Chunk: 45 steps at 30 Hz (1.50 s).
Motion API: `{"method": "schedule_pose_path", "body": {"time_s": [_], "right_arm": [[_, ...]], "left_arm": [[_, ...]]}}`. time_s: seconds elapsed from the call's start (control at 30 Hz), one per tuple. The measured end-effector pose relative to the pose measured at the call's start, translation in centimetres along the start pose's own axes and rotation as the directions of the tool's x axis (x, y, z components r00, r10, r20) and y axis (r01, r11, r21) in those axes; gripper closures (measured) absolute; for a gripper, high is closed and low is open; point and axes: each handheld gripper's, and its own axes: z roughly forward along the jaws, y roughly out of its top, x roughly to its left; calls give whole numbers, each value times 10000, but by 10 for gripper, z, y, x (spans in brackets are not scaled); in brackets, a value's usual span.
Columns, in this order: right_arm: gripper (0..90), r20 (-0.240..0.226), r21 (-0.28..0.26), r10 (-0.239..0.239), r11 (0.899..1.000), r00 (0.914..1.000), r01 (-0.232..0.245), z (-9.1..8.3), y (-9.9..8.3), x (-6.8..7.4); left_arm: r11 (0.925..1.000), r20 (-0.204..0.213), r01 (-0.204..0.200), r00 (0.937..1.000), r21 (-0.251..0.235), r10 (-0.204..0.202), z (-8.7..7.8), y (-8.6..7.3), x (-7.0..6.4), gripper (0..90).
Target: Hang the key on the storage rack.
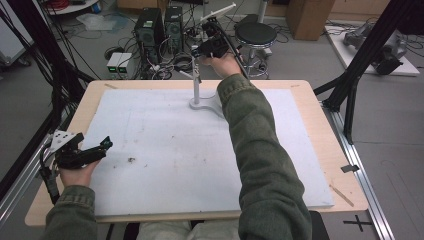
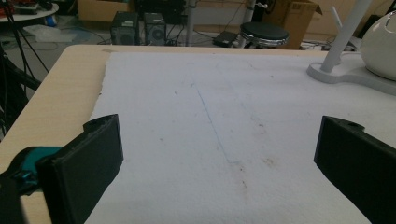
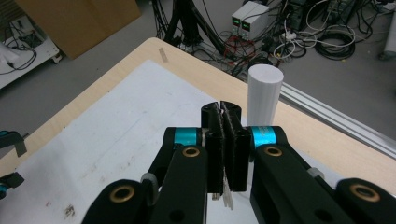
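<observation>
The white mat (image 1: pixel 165 150) covers most of the wooden table (image 1: pixel 320 130), leaving a strip of bare wood all the way round, widest on the left and right. Pretty much the whole middle of the mat is open, just some scuffs and a small dark speck (image 1: pixel 131 160) near the left side. Only thing standing on it is a white stand (image 1: pixel 196 85), a thin post on a flat base, at the far edge around the middle. In the left gripper view there's also a rounded white object (image 2: pixel 380 46) sitting on that base, cut off by the frame so I can't say what it is.

The right arm, in a green sleeve (image 1: pixel 255 145), reaches diagonally across the mat to the far edge, and the right gripper (image 1: pixel 202 50) sits up by the top of the post. In the right gripper view its jaws are pressed together with something thin and pale pinched between them, sticking out underneath; too small to tell what it is. The post's white round top (image 3: pixel 264 93) is just beside the jaws, looks barely apart but hard to be sure.

The left gripper (image 1: pixel 102 147) hangs low over the near left corner of the mat, hand (image 1: pixel 75 175) at the table edge, pointing right. Its jaws are spread wide with nothing in them.
</observation>
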Motion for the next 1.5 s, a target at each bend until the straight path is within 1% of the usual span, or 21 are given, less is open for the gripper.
{"method": "schedule_pose_path", "body": {"time_s": [0.27, 0.4, 0.5, 0.6, 0.7, 0.77, 0.83, 0.93, 1.0, 1.07, 1.1, 1.17, 1.2, 1.27, 1.33, 1.4, 1.5], "right_arm": [[882, 124, -229, -5, 9997, 9999, 8, 13, -2, -2], [882, 118, -382, -56, 9993, 9999, 60, 16, -3, -2], [882, 325, -479, -162, 9987, 9993, 178, 17, -3, -1], [882, 478, -612, -133, 9980, 9988, 163, 17, -4, -2], [878, 558, -567, -166, 9982, 9983, 198, 18, -4, -2], [841, 621, -628, -207, 9977, 9979, 246, 19, -4, -2], [796, 447, -773, -146, 9968, 9989, 180, 17, -4, -2], [746, 351, -631, -176, 9978, 9992, 198, 15, -4, -1], [691, 301, -620, -164, 9979, 9994, 183, 12, -6, -1], [605, 268, -639, -135, 9978, 9995, 152, 9, -10, 0], [539, 269, -621, -204, 9978, 9994, 220, 7, -12, 0], [441, 188, -464, -230, 9986, 9996, 238, 5, -16, -1], [375, 336, -437, -257, 9987, 9991, 272, 3, -19, -1], [283, 824, -423, 7, 9991, 9966, 28, -1, -22, -1], [222, 917, -306, 285, 9992, 9954, -258, -4, -28, -3], [199, 1048, -152, 284, 9995, 9941, -269, -5, -31, -3], [121, 1252, 180, 253, 9995, 9918, -278, -7, -34, -4]], "left_arm": [[10000, -38, 36, 10000, -23, -36, -1, 0, 1, 17], [10000, -22, 44, 10000, -13, -44, -1, 0, 1, 17], [10000, -15, 48, 10000, -16, -48, 0, 0, 1, 17], [10000, -15, 50, 10000, -46, -50, 0, 0, 1, 17], [10000, -13, 47, 10000, -28, -47, -1, 0, 1, 17], [10000, -9, 47, 10000, -24, -47, -1, 0, 1, 17], [10000, 0, 47, 10000, -7, -47, -1, 0, 1, 17], [10000, -4, 64, 10000, -7, -64, -1, 0, 1, 17], [9999, 3, 92, 10000, -54, -92, -2, 0, 1, 17], [9999, -4, 88, 10000, -50, -88, -2, 0, 1, 17], [10000, 1, 68, 10000, -35, -68, -2, 0, 1, 17], [10000, 10, 73, 10000, -46, -73, -2, 0, 1, 17], [10000, 9, 74, 10000, -35, -74, -2, 0, 1, 17], [10000, 3, 84, 10000, -41, -84, -2, 0, 1, 17], [10000, -19, 89, 10000, -32, -89, -2, 0, 1, 17], [9999, -9, 119, 9999, -59, -119, -2, 0, 1, 17], [9999, -3, 121, 9999, -64, -121, -3, 0, 1, 17]]}}
